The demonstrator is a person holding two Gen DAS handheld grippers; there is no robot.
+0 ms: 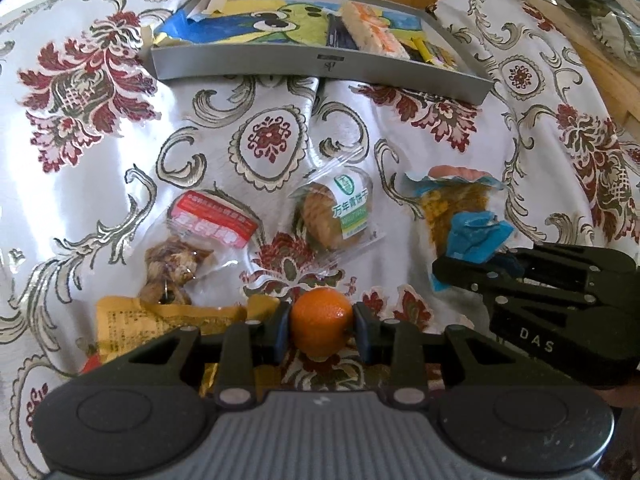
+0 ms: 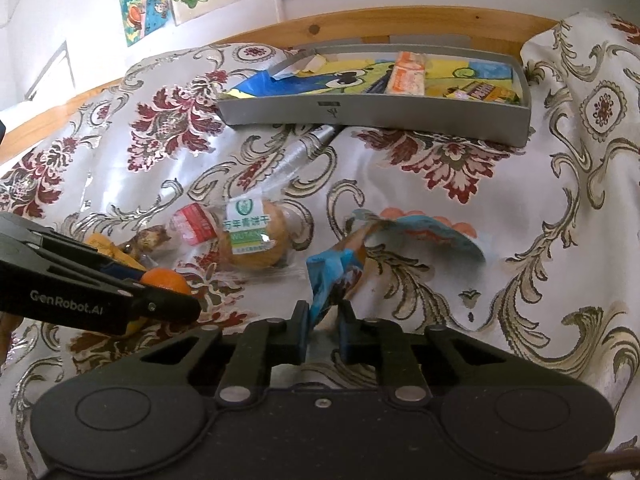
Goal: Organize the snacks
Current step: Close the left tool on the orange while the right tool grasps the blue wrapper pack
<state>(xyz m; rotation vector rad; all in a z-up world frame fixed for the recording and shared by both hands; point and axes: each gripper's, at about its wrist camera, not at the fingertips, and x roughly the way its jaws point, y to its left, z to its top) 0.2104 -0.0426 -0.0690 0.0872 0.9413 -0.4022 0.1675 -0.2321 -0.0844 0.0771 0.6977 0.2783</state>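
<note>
Both pickups look made: the left tool is clenched on the orange, the right tool pinches the blue packet; next, carry both to the far grey tray.

A wooden tabletop sits under a shiny floral tablecloth. On the cloth: a grey tray at the far edge, then nearer, a red-labelled snack pack, a green-labelled biscuit pack, a blue snack bag and a yellow packet.
</note>
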